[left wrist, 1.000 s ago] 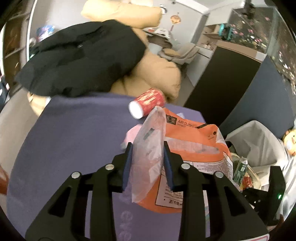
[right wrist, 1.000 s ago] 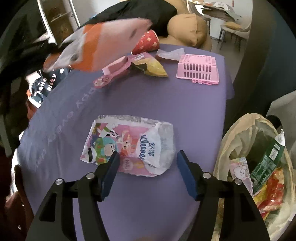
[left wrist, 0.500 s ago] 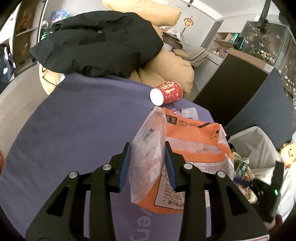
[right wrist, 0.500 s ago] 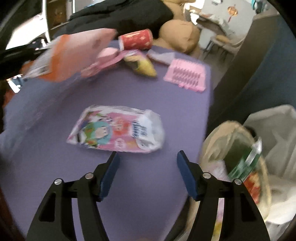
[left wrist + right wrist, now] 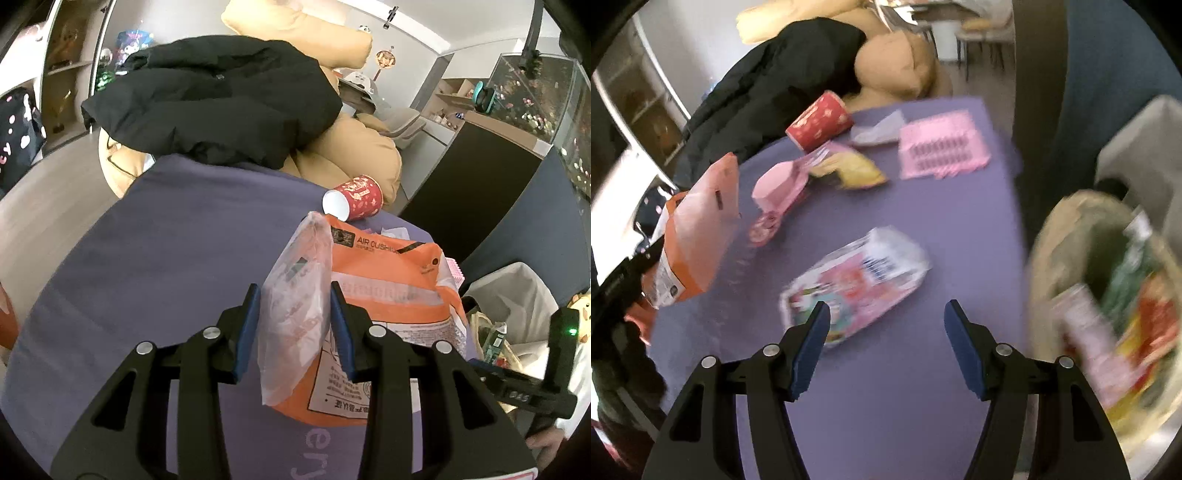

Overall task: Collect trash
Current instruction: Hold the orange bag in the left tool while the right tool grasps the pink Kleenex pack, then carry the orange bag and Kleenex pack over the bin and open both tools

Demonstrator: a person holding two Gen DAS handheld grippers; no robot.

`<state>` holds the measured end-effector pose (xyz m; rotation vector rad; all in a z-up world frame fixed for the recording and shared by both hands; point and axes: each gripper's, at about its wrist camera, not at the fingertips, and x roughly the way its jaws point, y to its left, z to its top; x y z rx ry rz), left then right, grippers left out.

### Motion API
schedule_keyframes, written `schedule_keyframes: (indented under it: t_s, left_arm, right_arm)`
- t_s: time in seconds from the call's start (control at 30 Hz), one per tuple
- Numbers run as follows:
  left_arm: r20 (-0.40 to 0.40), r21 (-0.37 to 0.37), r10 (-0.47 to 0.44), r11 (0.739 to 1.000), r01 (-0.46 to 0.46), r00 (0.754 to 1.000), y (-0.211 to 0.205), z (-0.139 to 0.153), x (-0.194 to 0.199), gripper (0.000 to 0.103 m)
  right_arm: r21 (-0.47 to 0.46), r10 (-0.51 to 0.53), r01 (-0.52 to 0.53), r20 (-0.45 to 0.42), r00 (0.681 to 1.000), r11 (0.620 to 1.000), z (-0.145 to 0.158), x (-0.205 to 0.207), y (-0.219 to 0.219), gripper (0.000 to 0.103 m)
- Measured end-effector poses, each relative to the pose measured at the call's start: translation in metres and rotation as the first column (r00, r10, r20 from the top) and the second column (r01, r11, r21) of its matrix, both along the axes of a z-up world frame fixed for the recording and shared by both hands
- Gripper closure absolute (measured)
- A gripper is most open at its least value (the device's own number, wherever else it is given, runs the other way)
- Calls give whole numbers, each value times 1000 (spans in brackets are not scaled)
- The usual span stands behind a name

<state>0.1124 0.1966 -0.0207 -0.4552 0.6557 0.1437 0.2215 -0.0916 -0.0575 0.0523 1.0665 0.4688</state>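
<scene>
Holding an orange bag up over the purple bench, the left gripper is clamped on the bag's clear crinkly end, so most of the weight just hangs off to the right of the pads. Same view also has a red cup lying on its side near the far edge and a black coat piled behind. My guess is that thin film could slide out of the pinch on the way over, and the bag would flop back on the bench or miss the bin off to the right. Right wrist view is pretty blurry, but the right gripper is spread wide with nothing in it, hovering just past a tissue pack that lies flat on the bench. The bin sits at the right, already crammed with wrappers, so stuff dropped on top could easily spill out. A yellow wrapper, pink basket and pink scoop are further back.
</scene>
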Motion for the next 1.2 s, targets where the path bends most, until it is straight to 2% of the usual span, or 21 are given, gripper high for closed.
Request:
schedule_keyframes:
  t_s: [0.1, 0.27, 0.33, 0.37, 0.43, 0.5, 0.67, 0.9, 1.03, 1.2]
  left_arm:
    - [6, 27, 9, 1000, -10, 1000, 0, 3, -4, 69]
    - [3, 27, 12, 1000, -12, 1000, -1, 3, -4, 69]
    - [1, 27, 6, 1000, -6, 1000, -2, 3, -4, 69]
    - [1, 27, 4, 1000, -4, 1000, -2, 2, -4, 69]
    - [0, 27, -1, 1000, 1, 1000, -2, 2, -4, 69]
    - [-1, 26, -2, 1000, 2, 1000, -1, 1, -4, 69]
    - [-6, 32, -11, 999, 11, 1000, -6, 2, -1, 69]
    - [-7, 75, -60, 995, 60, 998, -29, 10, 5, 69]
    - [22, 105, -102, 990, 99, 995, -48, 29, 7, 69]
    - [94, 197, -185, 967, 164, 978, -89, 68, 16, 69]
  right_arm:
    - [-65, -5, 9, 63, 998, 998, 0, -1, 23, 42]
    - [-196, 61, -33, 139, 988, 980, -8, 8, 54, 43]
    - [-265, 117, -65, 185, 976, 962, -11, 6, 64, 59]
    - [-247, 156, -108, 185, 970, 963, -10, 3, 63, 69]
    - [-232, 172, -131, 167, 971, 964, -7, 0, 59, 78]
    - [-212, 185, -149, 162, 969, 966, 0, -4, 51, 93]
    - [-207, 182, -131, 253, 950, 969, 33, -17, 26, 93]
    - [-144, 161, -116, 354, 921, 983, 80, -29, -11, 93]
    - [-121, 133, -89, 433, 891, 989, 111, -35, -37, 93]
    - [-91, 59, -13, 525, 849, 996, 147, -41, -84, 93]
